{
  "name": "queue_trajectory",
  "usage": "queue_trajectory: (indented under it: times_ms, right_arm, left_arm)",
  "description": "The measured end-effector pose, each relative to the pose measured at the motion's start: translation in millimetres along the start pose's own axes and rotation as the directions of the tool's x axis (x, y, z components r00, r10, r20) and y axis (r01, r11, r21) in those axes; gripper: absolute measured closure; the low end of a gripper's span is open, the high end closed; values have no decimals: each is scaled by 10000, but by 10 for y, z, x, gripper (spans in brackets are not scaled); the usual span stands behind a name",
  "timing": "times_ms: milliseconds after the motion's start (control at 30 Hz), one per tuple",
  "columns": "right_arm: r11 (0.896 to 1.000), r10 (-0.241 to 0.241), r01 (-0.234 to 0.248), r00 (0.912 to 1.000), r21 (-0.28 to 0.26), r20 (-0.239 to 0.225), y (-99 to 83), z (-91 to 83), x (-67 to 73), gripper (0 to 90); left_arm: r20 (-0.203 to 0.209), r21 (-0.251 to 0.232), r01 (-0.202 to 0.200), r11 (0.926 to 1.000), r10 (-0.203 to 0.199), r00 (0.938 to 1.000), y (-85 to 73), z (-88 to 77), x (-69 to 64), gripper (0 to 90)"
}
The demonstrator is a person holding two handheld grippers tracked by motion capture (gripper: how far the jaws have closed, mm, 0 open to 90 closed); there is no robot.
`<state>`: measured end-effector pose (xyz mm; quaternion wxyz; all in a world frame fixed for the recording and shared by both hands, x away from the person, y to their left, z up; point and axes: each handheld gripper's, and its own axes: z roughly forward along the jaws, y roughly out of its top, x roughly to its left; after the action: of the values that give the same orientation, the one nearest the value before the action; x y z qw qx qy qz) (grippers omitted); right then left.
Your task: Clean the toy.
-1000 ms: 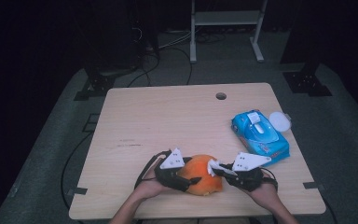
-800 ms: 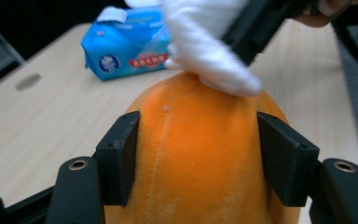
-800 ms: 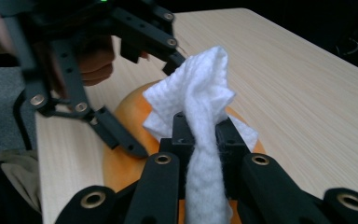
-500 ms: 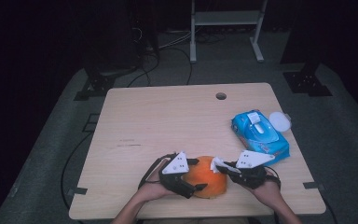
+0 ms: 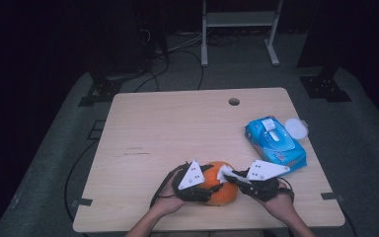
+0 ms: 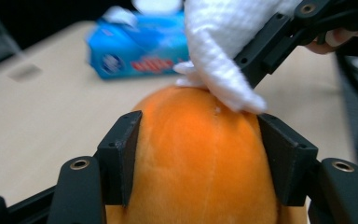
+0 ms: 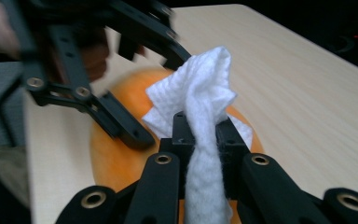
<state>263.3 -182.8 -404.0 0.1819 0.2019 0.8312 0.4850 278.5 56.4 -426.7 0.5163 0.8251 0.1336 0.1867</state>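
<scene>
A round orange plush fruit (image 5: 223,193) lies near the table's front edge. My left gripper (image 5: 213,185) reaches over it from the left. In the left gripper view its black pads (image 6: 121,154) press on both flanks of the fruit (image 6: 191,186); these jaws have just been closing, with the fruit between them. My right gripper (image 5: 230,177) comes in from the right, shut on a crumpled white wipe (image 5: 224,173). In the right gripper view the wipe (image 7: 200,88) stands pinched between the jaws and touches the fruit's (image 7: 112,163) top.
A blue pack of wipes (image 5: 275,143) lies at the table's right side, with a white round lid (image 5: 296,129) just beyond it. The wooden table (image 5: 177,128) has a small hole (image 5: 234,101) near its far edge. A white metal stand (image 5: 237,19) is on the floor behind.
The left gripper has edged slightly right, farther onto the fruit. The right gripper and its wipe have stayed at the fruit's top.
</scene>
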Motion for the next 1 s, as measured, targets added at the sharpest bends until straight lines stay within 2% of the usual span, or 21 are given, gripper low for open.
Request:
queue_trajectory:
  times_ms: [33, 100, 167, 300, 367, 467, 533, 633, 700, 767, 867, 933, 1000]
  right_arm:
    - [10000, 86, -86, 9999, 14, 110, -13, -12, -29, 806]
    - [9997, 147, -152, 9995, 186, 265, -53, 3, -69, 807]
    - [9983, 4, -27, 9993, 590, 385, -110, 57, -98, 807]
    - [9950, 415, -463, 9976, 886, 556, -196, 93, -196, 806]
    - [9936, 706, -748, 9962, 851, 513, -210, 99, -195, 806]
    - [9981, 262, -279, 9992, 555, 306, -116, 106, -49, 805]
    - [9994, 193, -186, 9996, 297, -227, -51, 119, 34, 805]
    - [9993, -90, 99, 9997, 348, -247, -33, 146, 82, 805]
    - [9987, 359, -348, 9989, 364, -305, -98, 132, -16, 805]
    - [9974, 465, -463, 9989, 547, -18, -162, 120, -92, 805]
    - [9923, 942, -965, 9950, 776, 329, -268, 101, -206, 805]
    - [9900, 1259, -1268, 9919, 621, 177, -277, 100, -208, 805]
    - [9939, 1031, -1032, 9947, 400, 46, -216, 111, -134, 805]
  left_arm:
    - [-53, 3, 65, 10000, -65, 10000, -14, 20, 13, 360]
    - [122, 164, 147, 9998, -149, 9998, -81, 69, 38, 339]
    - [649, 316, 527, 9981, -547, 9964, -126, 59, 100, 310]
    - [1237, 543, 587, 9968, -650, 9902, -214, -31, 172, 271]
    - [1454, 518, 515, 9973, -586, 9876, -258, -63, 176, 263]
    - [1555, 518, 342, 9981, -419, 9869, -291, -89, 168, 250]
    - [1579, 510, 314, 9982, -391, 9867, -296, -91, 167, 250]
    - [1600, 547, 273, 9981, -357, 9865, -302, -102, 172, 250]
    - [1602, 513, 414, 9978, -492, 9859, -311, -97, 187, 249]
    - [1635, 526, 502, 9974, -582, 9848, -319, -98, 210, 248]
    - [1657, 473, 638, 9968, -708, 9836, -328, -88, 221, 246]
    - [1598, 547, 599, 9967, -680, 9848, -321, -71, 207, 236]
    - [1590, 558, 593, 9967, -675, 9850, -322, -71, 207, 231]
